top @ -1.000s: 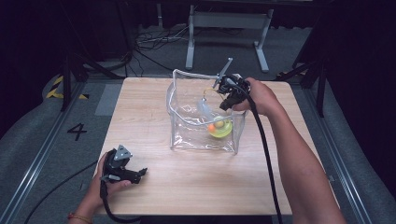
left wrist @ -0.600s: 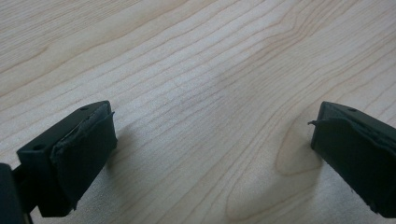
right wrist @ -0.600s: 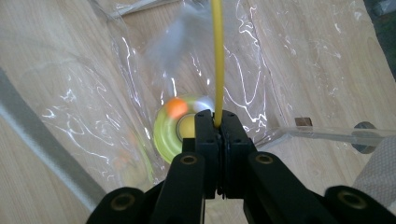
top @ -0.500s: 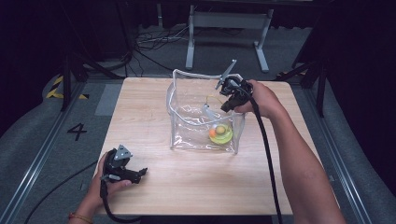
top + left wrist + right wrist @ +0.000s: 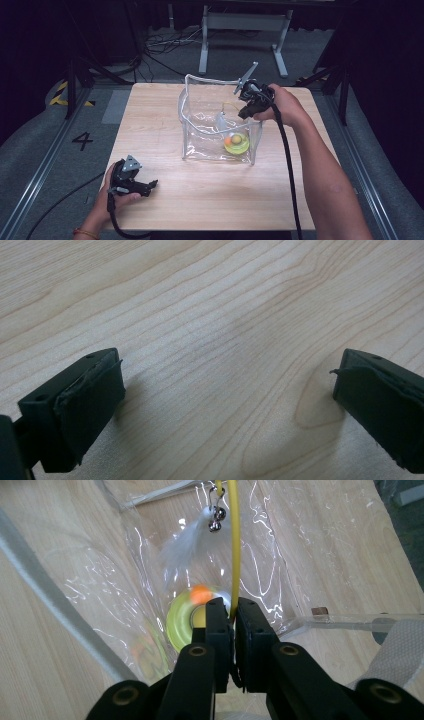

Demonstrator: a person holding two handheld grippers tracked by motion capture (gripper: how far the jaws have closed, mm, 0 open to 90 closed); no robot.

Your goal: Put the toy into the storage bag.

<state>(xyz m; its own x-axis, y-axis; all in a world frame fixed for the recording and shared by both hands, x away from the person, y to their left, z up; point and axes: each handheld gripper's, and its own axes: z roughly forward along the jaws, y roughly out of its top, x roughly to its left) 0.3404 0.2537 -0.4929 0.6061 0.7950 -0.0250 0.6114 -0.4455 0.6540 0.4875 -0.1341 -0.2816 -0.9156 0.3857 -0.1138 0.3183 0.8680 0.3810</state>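
Two grippers are in use at the pale wooden table. The right gripper has its jaws closed tight on a thin yellow wand, pinching it low on the shaft; in the right gripper view the wand runs up from the jaws to a clip carrying a white feather and two small silver bells. In the high view the right gripper is held over the far right rim of the clear soft plastic bag with white edging, angled down into its open mouth, which suggests the wand toy is being lowered into the bag. Gripping the shaft rather than the feather keeps the dangling end free to hang inside the opening. Already lying at the bottom of the bag is a yellow-green ring-shaped toy with an orange ball, directly below the jaws in the right gripper view. The left gripper rests on the table near the person's front left edge, well apart from the bag; its jaws stand wide apart with nothing between them but bare wood, as the left gripper view confirms. It appears parked, leaving the bag unsteadied.
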